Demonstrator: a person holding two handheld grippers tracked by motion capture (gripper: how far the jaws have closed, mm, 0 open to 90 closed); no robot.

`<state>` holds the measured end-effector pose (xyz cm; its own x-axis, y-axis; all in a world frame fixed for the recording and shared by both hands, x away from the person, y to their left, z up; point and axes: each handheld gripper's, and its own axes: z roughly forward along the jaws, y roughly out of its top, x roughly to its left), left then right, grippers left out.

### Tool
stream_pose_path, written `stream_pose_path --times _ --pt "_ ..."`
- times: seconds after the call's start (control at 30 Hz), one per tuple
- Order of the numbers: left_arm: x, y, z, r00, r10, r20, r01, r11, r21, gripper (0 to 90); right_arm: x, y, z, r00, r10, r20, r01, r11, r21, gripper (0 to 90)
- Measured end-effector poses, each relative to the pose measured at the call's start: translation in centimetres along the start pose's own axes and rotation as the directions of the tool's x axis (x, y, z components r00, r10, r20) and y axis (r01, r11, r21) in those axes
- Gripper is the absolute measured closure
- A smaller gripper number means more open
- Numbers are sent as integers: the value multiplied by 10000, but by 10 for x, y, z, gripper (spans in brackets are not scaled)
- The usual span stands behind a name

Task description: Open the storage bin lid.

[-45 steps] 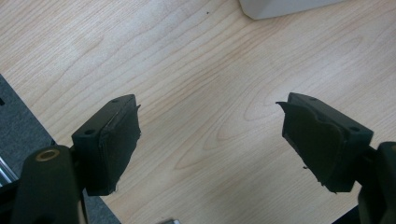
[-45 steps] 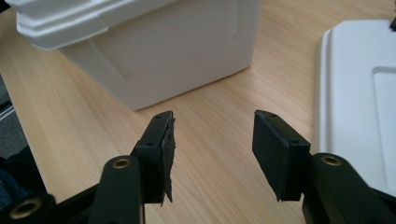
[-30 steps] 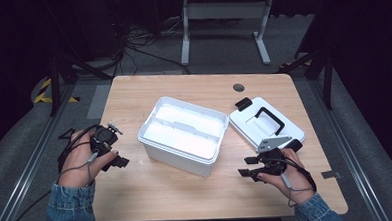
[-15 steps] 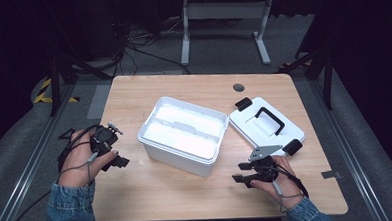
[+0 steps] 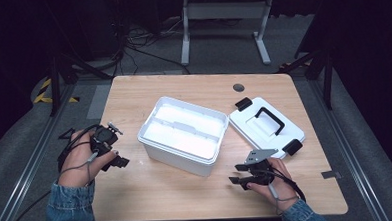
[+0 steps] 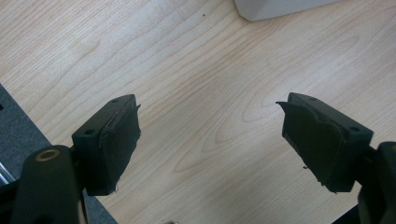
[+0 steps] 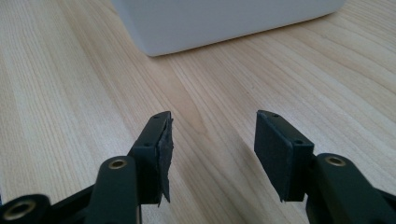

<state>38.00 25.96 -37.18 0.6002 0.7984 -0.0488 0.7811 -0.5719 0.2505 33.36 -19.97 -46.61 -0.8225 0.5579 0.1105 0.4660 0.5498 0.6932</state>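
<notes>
Right gripper point(image 5: 238, 174) has retreated, box point(image 5: 182, 135) beyond its fingers point(image 7: 159, 154).

Both arms are in blue denim sleeves point(image 5: 68, 208). The left gripper point(image 6: 210, 140) and right gripper point(image 7: 212, 154) are black, each with 2 blocky jaws, worn frayed pads and brass-coloured pivot pins. Right one has a grey three-cornered plate point(image 5: 258, 155), and thin cables point(image 5: 74, 168) trail back.

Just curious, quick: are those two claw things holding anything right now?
Left gripper: open, holding nothing.
Right gripper: open, holding nothing.
</notes>
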Motion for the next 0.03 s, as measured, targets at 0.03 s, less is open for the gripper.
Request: stream_pose_path --times 0.03 --pt "0 0 0 10000 0 0 0 10000 0 198 0 0 0 10000 0 0 0 10000 0 477"
